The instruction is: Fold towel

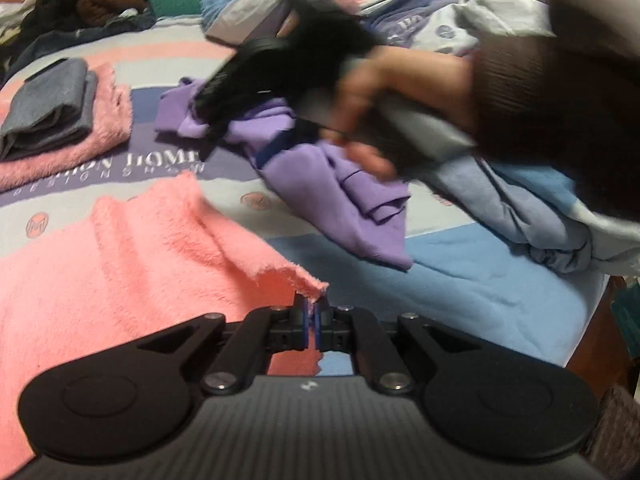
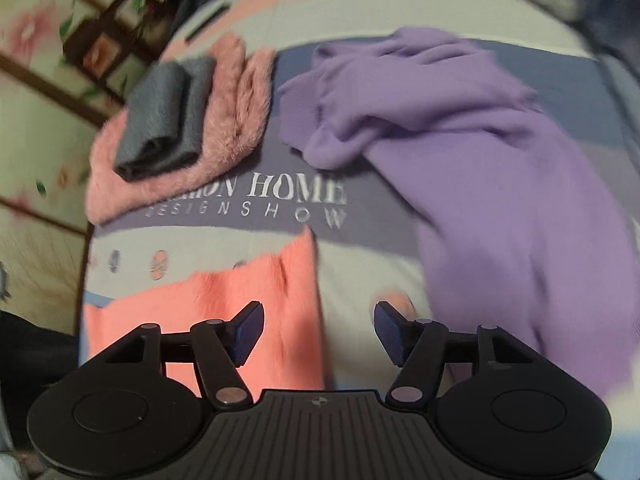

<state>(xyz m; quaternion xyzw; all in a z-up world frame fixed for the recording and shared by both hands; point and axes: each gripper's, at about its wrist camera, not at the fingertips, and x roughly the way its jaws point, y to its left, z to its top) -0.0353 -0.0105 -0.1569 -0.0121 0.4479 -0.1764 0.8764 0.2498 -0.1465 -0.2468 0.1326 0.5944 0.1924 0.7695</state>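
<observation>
A fluffy salmon-pink towel (image 1: 132,256) lies spread on the bed. My left gripper (image 1: 311,312) is shut on its near right corner, which is lifted slightly. In the right wrist view the same salmon-pink towel (image 2: 248,292) lies under and ahead of my right gripper (image 2: 319,330), which is open with nothing between its blue pads. From the left wrist view, the right gripper (image 1: 224,92) appears as a blurred black tool held by a hand (image 1: 384,92) above the purple cloth.
A crumpled purple cloth (image 2: 480,152) lies right of the towel. A folded grey towel (image 2: 164,120) sits on a folded pale pink towel (image 2: 232,120) at the far left. Bedding (image 1: 540,208) is bunched at right; dark clothes (image 1: 80,4) are piled at the far left. The bed edge (image 1: 592,320) drops off at right.
</observation>
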